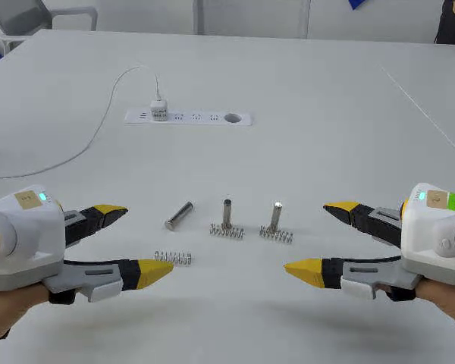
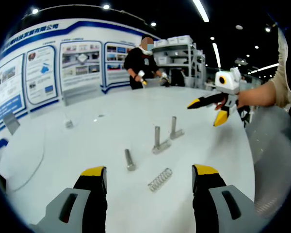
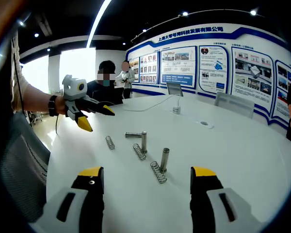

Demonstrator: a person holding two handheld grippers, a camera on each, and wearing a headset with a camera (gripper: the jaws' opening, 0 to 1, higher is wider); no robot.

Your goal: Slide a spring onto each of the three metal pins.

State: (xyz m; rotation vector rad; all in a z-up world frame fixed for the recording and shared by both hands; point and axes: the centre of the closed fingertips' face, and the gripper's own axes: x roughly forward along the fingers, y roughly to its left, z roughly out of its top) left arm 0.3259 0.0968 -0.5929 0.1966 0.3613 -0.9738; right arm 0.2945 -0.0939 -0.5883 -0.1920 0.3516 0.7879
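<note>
Status: no spring sits on any pin yet, so the task is at its start. Left gripper (image 1: 134,241) and right gripper (image 1: 315,236) hover low over the table (image 1: 326,114), one on each side of the parts. Both have their jaws spread wide with nothing between them.

Parts, head view:
- Pin 1 (image 1: 179,215) lies on its side.
- Pin 2 (image 1: 227,212) and pin 3 (image 1: 276,214) stand upright.
- Spring 1 (image 1: 173,258) lies alone near pin 1, closest to the left gripper.
- Spring 2 (image 1: 227,231) and spring 3 (image 1: 276,236) lie flat at the feet of pins 2 and 3. Touching or just beside: cannot tell.

Next move (judgement): nip one spring lightly across its coils, lift it and turn its axis upright. Line its bore over a standing pin and lower it. The pins look slim and free-standing and may tip, so the other gripper should steady the pin. Pin 1 needs standing up or holding first.

Surface: plain white, with a power strip (image 1: 188,117), a charger (image 1: 159,111) plugged into it, and a cable (image 1: 98,129) running left.

Room: display boards (image 3: 194,60) with blue trim, shelves (image 2: 182,53), ceiling lights (image 2: 201,9), and a person (image 2: 141,68) at the table's far end.
</note>
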